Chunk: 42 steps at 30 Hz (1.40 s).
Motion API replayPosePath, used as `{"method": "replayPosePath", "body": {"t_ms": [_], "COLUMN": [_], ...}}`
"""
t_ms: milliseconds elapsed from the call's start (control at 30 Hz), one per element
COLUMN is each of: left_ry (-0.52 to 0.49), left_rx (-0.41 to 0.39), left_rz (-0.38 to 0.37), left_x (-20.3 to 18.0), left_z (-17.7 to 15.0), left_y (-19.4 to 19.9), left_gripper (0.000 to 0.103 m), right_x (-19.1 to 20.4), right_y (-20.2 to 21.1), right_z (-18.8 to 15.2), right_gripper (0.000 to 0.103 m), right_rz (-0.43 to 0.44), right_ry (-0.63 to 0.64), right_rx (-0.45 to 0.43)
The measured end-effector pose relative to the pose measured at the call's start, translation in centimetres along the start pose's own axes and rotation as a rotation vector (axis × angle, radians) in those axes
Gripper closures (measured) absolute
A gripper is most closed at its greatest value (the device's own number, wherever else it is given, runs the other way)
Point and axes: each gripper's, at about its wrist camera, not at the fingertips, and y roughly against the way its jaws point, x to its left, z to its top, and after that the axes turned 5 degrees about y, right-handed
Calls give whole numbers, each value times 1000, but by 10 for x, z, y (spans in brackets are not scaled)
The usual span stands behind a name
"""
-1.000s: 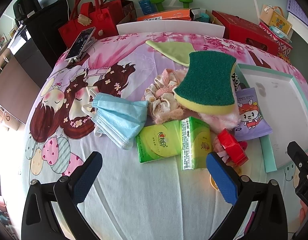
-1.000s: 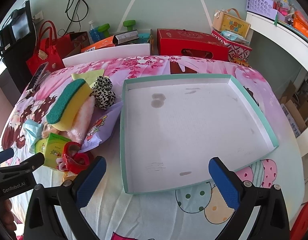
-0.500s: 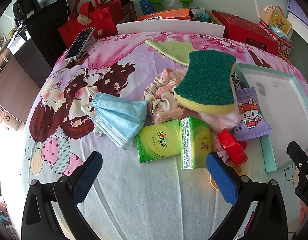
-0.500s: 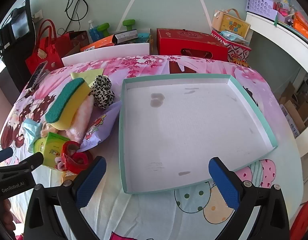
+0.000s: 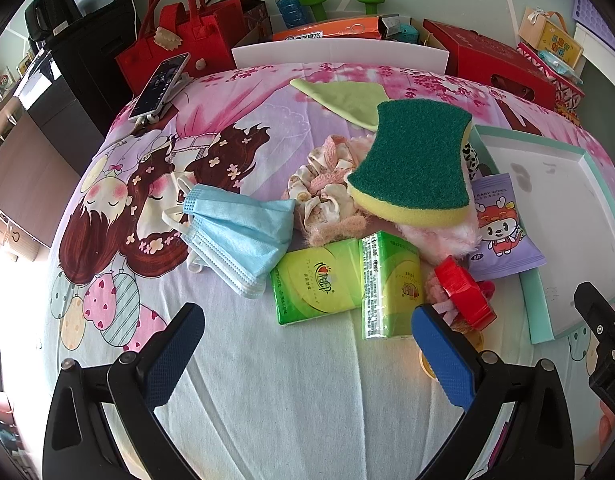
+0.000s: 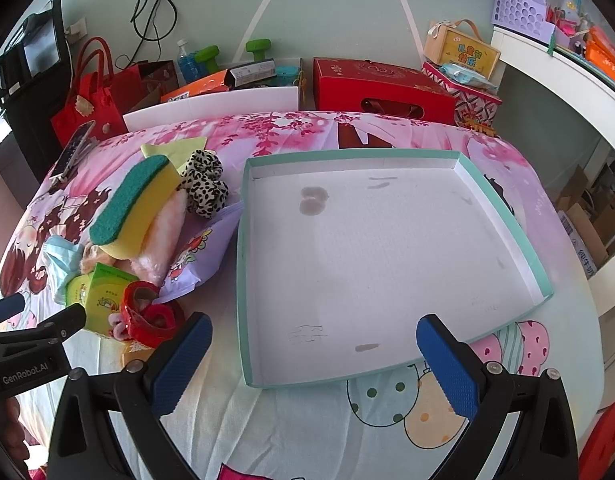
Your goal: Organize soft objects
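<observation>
Left gripper [image 5: 307,344] wide apart, hovering over bedsheet [image 5: 267,392], holding nothing. Ahead: two green tissue packs [image 5: 347,284] side by side. Blue mask [image 5: 239,232] left of them. Sponge [image 5: 415,168], green side up, tilted atop pink fluff [image 5: 447,236] and scrunchie [image 5: 323,188]. Wipes pack [image 5: 503,228] touching tray [image 5: 539,308] edge at right. Red tape roll [image 5: 463,292] near right finger. Phone [image 5: 159,84] far left.

The left wrist camera looked forward and down over its own fingers at the pile of soft things, close in. The right wrist camera sat further right, facing the teal tray [image 6: 503,208] from near. Both views shared the sponge [image 5: 415,160], the tray's left edge, and the red boxes behind.
</observation>
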Motion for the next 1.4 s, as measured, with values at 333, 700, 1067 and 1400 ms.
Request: {"method": "replayPosePath", "body": {"t_ms": [333, 700, 1067, 1400], "left_ry": [0, 23, 94, 151], "left_rx": [5, -2, -52, -144], "left_rz": [-6, -41, -113, -128], "left_x": [0, 4, 16, 36], "left_z": [2, 6, 21, 67], "left_y": [0, 2, 10, 35], "left_gripper": [0, 0, 0, 0], "right_x": [0, 0, 9, 9], "right_y": [0, 0, 15, 49], "right_z": [0, 0, 15, 54], "right_gripper": [0, 0, 0, 0], "right_rz": [-1, 1, 66, 91], "right_ry": [0, 2, -15, -67], "right_rx": [2, -1, -54, -196]}}
